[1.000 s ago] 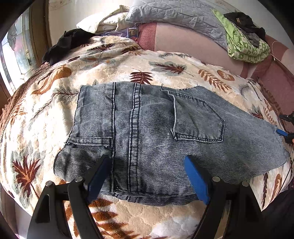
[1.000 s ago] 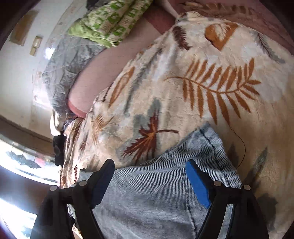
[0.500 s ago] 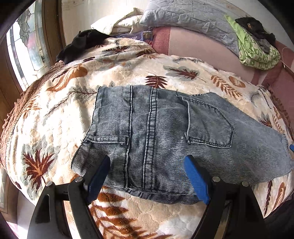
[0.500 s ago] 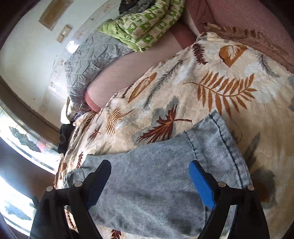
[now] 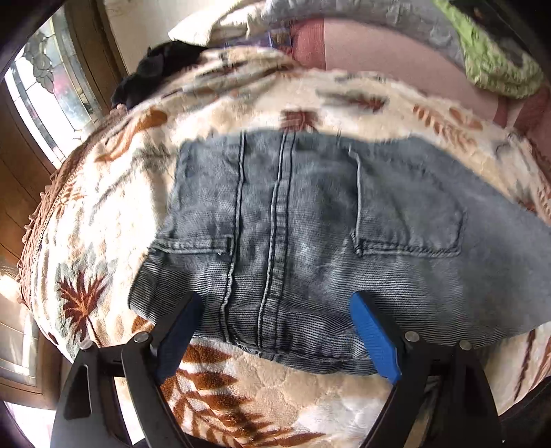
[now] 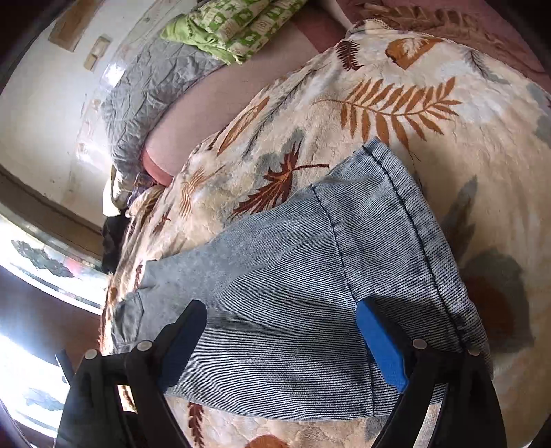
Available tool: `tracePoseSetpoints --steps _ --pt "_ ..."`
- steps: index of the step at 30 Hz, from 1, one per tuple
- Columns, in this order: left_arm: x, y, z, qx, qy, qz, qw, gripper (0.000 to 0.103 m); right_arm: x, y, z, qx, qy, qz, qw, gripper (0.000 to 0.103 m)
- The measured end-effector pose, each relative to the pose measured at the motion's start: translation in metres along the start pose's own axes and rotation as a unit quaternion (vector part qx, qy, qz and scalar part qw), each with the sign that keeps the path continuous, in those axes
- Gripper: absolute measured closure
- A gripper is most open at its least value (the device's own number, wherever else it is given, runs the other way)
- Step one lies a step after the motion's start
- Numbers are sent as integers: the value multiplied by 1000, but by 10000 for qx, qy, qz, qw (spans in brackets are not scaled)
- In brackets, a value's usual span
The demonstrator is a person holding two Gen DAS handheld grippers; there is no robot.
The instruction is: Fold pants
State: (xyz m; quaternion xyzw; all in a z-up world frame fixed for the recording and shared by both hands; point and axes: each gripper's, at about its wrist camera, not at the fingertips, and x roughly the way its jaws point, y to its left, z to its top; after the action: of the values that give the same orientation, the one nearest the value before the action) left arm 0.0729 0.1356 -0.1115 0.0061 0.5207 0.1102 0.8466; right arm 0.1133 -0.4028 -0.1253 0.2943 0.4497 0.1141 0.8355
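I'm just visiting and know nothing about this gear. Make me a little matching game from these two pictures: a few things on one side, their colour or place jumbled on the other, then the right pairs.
Things:
1. jeans
2. leaf-print blanket
3. green patterned cloth
4. black garment

Descriptions:
A. piled on the grey quilt at the head of the bed
B. lying flat, back pocket facing up
C. cream with brown leaves, spread under the jeans
D. bunched at the bed's edge near the window

Pairs: 1-B, 2-C, 3-A, 4-D
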Motion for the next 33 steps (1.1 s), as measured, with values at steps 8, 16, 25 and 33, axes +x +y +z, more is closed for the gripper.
tracePoseSetpoints --steps 8,16,25,33 --pt "-35 7 3 -363 -671 -216 9968 10 -49 -3 5 73 -951 529 9940 12" --pt "4 7 -3 -245 129 42 9996 8 -26 -5 -2 37 -235 200 9995 10" --pt "-64 25 18 -810 -1391 -615 9850 8 -24 85 11 -1166 -299 167 9926 10" --pt "-16 31 45 -1388 -1200 -758 9801 8 80 239 32 -2713 888 215 9581 11"
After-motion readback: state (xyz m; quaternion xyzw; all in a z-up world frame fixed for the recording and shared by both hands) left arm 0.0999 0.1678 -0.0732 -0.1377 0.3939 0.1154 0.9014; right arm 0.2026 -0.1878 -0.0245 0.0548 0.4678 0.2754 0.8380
